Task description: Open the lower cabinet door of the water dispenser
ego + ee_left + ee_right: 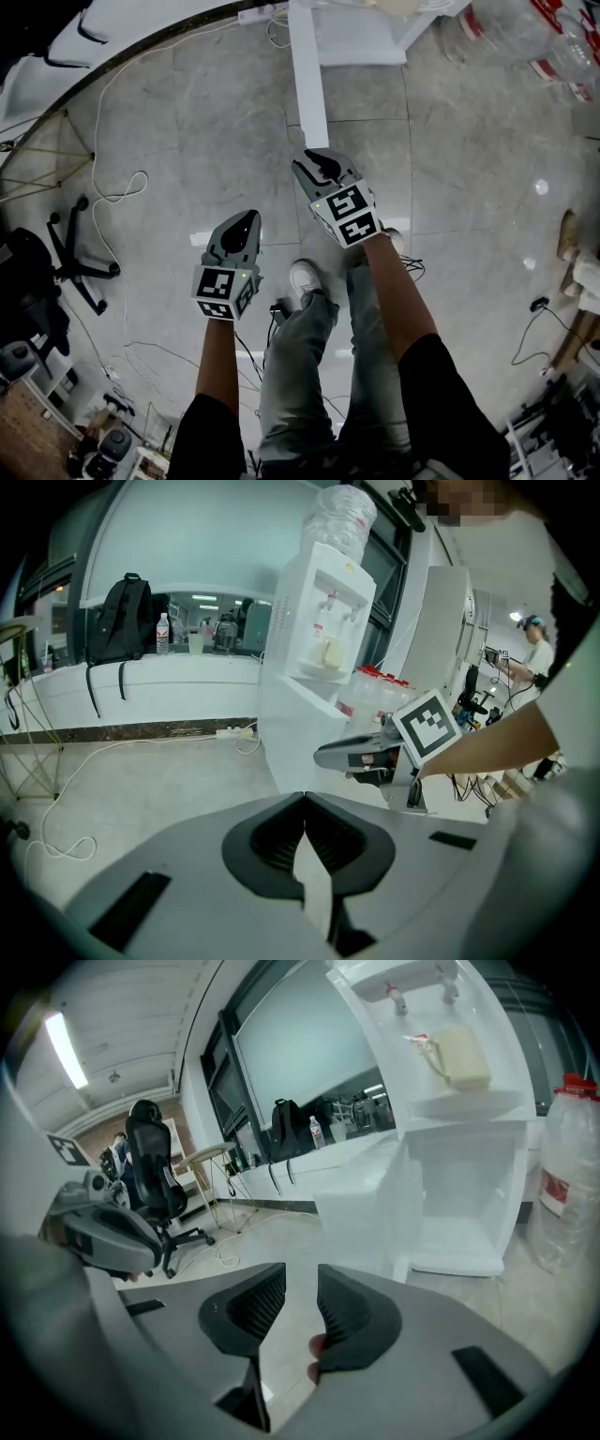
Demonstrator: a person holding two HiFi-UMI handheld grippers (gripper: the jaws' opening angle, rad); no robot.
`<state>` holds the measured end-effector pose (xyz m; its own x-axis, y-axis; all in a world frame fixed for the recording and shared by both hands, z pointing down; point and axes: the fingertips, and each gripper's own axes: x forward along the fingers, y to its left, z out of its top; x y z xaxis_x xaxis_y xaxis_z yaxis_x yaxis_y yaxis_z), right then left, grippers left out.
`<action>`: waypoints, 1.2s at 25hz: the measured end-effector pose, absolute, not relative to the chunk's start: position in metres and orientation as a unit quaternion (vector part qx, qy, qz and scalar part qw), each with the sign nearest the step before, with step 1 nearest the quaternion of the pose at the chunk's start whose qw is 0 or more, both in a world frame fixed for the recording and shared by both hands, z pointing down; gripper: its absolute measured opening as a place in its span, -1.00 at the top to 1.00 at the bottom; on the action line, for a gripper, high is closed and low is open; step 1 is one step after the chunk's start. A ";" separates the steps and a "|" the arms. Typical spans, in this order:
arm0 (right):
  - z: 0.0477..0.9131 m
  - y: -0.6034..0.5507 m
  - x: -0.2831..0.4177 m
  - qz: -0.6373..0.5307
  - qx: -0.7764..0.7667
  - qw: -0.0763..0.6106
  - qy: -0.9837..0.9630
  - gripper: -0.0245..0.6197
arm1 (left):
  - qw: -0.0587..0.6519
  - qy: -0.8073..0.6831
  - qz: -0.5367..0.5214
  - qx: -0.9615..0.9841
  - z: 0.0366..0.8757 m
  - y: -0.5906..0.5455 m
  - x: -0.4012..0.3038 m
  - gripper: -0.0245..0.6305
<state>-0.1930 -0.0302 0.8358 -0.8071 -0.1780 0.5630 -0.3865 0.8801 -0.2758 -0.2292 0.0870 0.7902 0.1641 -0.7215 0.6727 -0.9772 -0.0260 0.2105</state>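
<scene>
Lower cabinet door [361, 1222] sits right of centre in the right gripper view, already swung out from the water dispenser [459, 1063]. It looks like a light, stiff plastic panel on a hinge. The free vertical edge is probably the best hold, though it is smooth and may slip. Right gripper [300, 1283] has jaws apart with nothing between them. Left gripper [305, 799] has jaws pressed together, holding nothing. Both are well apart from the door.

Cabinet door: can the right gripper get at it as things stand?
Probably yes: the lower cabinet door stands swung open ahead of the right gripper, with only floor between them, and its jaws are apart and empty.
</scene>
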 end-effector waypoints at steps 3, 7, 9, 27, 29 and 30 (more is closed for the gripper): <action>0.809 -0.023 -0.200 0.192 0.139 0.259 -0.936 0.56 | 0.335 -0.619 0.190 0.685 0.778 0.088 -0.227 0.89; 0.766 -0.014 -0.187 0.192 0.143 0.258 -0.936 0.60 | 0.334 -0.613 0.186 0.691 0.741 0.080 -0.215 0.89; 0.737 -0.016 -0.175 0.194 0.157 0.255 -0.934 0.65 | 0.331 -0.612 0.182 0.695 0.715 0.073 -0.210 0.89; 0.455 -0.064 -0.051 0.175 0.309 0.202 -0.913 0.88 | 0.277 -0.625 0.119 0.720 0.456 0.009 -0.159 0.89; 0.426 -0.066 -0.040 0.167 0.319 0.198 -0.911 0.88 | 0.269 -0.630 0.109 0.721 0.427 0.006 -0.158 0.89; 0.413 -0.066 -0.036 0.165 0.325 0.196 -0.910 0.88 | 0.264 -0.633 0.104 0.720 0.413 0.005 -0.158 0.89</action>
<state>-0.0356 -0.0659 0.4132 -0.7122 -0.5269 0.4639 -0.6560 0.7348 -0.1726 -0.1580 0.0048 0.4128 0.1779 -0.8566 0.4844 -0.9666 -0.0599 0.2491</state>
